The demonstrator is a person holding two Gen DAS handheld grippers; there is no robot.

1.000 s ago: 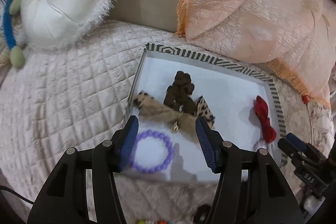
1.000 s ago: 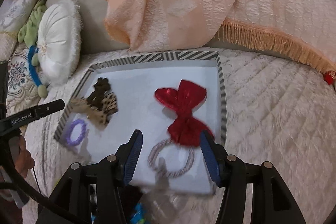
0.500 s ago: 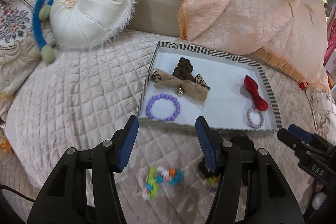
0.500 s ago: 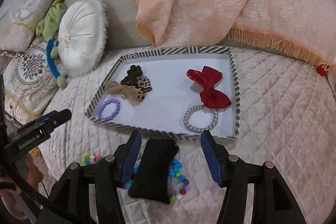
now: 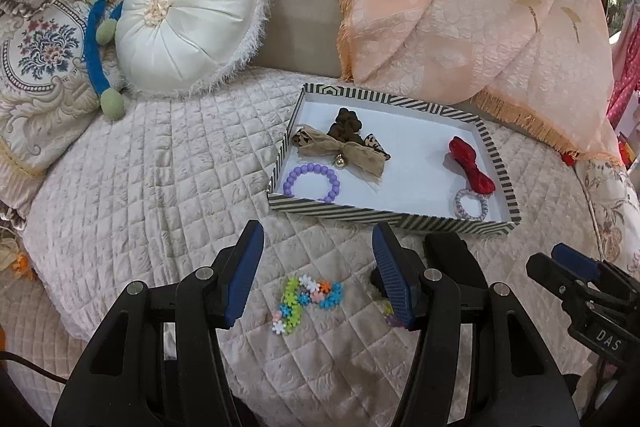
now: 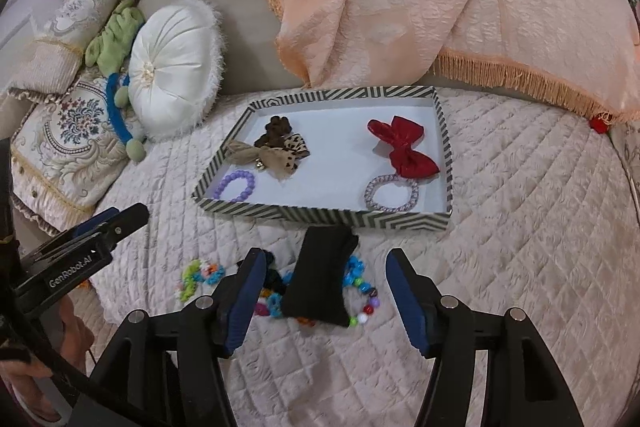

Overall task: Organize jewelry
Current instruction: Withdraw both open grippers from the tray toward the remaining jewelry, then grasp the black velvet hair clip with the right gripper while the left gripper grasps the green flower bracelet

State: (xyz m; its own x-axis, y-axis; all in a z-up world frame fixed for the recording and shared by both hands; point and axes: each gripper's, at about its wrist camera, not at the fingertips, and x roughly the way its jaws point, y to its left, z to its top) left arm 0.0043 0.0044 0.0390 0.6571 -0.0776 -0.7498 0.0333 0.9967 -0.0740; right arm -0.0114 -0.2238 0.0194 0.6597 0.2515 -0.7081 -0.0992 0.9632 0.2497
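Right gripper (image 6: 322, 301): jaws released, just been opening, nothing gripped | black bow (image 6: 322, 277) on bed between jaws, long axis running away from them | left gripper (image 5: 318, 273): released, flower bracelet (image 5: 306, 297) between.

tray (image 6: 320, 217) on quilt (image 6: 520, 227) | bow (image 6: 404, 151), bracelet (image 6: 236, 187) in tray | pouch (image 6: 320, 279) before tray

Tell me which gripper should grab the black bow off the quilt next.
Right. The black bow lies straight ahead between the open right gripper fingers, nothing held. The left gripper, also open and empty, faces the flower-bead bracelet; the bow sits off to its right, partly hidden.
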